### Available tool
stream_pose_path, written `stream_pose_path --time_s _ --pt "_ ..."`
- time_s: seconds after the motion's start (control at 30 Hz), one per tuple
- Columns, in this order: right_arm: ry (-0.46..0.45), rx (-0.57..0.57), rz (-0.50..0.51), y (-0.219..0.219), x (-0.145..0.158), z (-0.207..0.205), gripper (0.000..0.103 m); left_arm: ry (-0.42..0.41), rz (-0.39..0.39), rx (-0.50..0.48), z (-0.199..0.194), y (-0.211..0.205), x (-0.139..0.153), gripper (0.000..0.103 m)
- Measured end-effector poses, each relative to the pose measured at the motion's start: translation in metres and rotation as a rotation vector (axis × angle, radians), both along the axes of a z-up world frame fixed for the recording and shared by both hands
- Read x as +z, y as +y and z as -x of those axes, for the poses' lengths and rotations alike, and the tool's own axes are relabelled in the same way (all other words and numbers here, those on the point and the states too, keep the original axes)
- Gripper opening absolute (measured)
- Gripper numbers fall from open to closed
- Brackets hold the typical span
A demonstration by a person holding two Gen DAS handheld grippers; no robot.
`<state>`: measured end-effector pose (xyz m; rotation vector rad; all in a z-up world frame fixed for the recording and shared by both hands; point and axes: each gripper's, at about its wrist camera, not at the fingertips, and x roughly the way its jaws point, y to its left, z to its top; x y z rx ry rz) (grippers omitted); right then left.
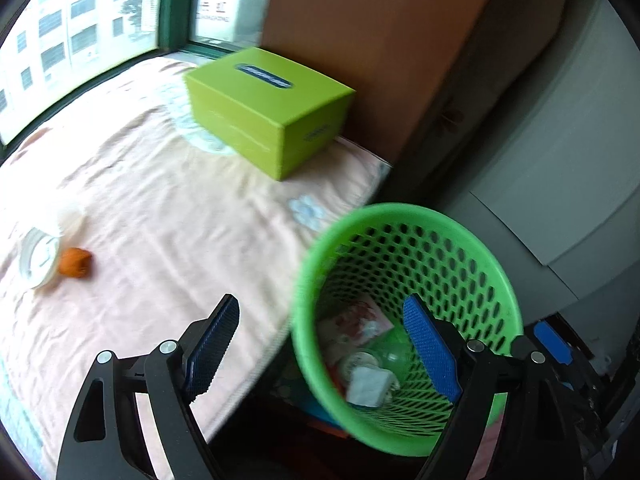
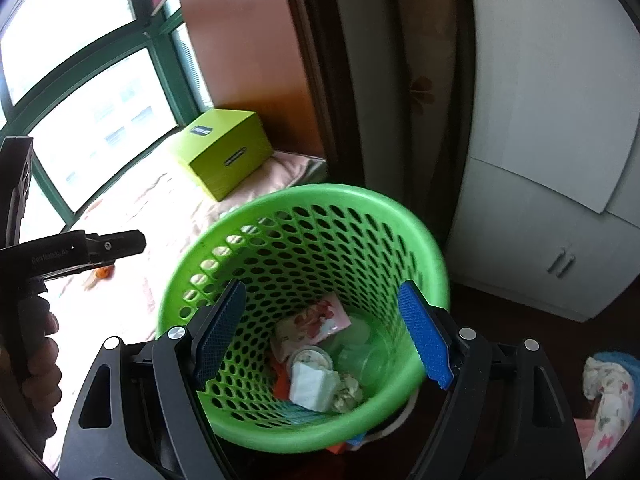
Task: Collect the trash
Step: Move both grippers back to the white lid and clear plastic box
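The green perforated wastebasket point(image 2: 304, 216) stands on the dark floor just beside the edge of the bed point(image 1: 168, 208), which is covered in a pale pink sheet. Trash already lies at the basket's bottom: a pink printed wrapper point(image 2: 316, 320), a folded white tissue point(image 2: 312, 386), a clear plastic cup point(image 2: 360, 356) and a small round lid point(image 2: 310, 358). Any print on the wrapper is too blurred to read.

The left claw point(image 1: 324, 344) is spread wide with nothing between its blue pads, and it hangs over the bed edge and the near rim of the basket. The right claw point(image 2: 322, 330) is also spread, its pads standing inside the basket's mouth on either side of the trash and pressing on nothing.

On the bed, well apart from the basket, an orange lump of trash point(image 1: 74, 263) lies touching a tipped clear cup with a white lid point(image 1: 40, 256).

A lime-green box point(image 1: 268, 112) sits near the window point(image 1: 80, 28); its top carries a dark blue oval label and its side a smaller one, both illegible. In the right wrist view the left claw's black body bears small grey lettering, too faint to make out.
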<state>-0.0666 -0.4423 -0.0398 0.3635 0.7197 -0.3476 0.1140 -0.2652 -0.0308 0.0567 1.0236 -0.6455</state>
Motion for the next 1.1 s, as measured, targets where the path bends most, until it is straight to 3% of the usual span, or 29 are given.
stream_pose_path --time_s 0.73,1.1 --pt "-0.011 0.313 -0.007 0.096 0.018 -0.106 0.078 -0.043 -0.080 0.354 -0.071 0.188 -0.007 0.081" --pt "0.006 0.504 -0.042 0.166 0.020 -0.185 0.078 -0.032 -0.157 0.386 -0.106 0.264 -0.031 0.084"
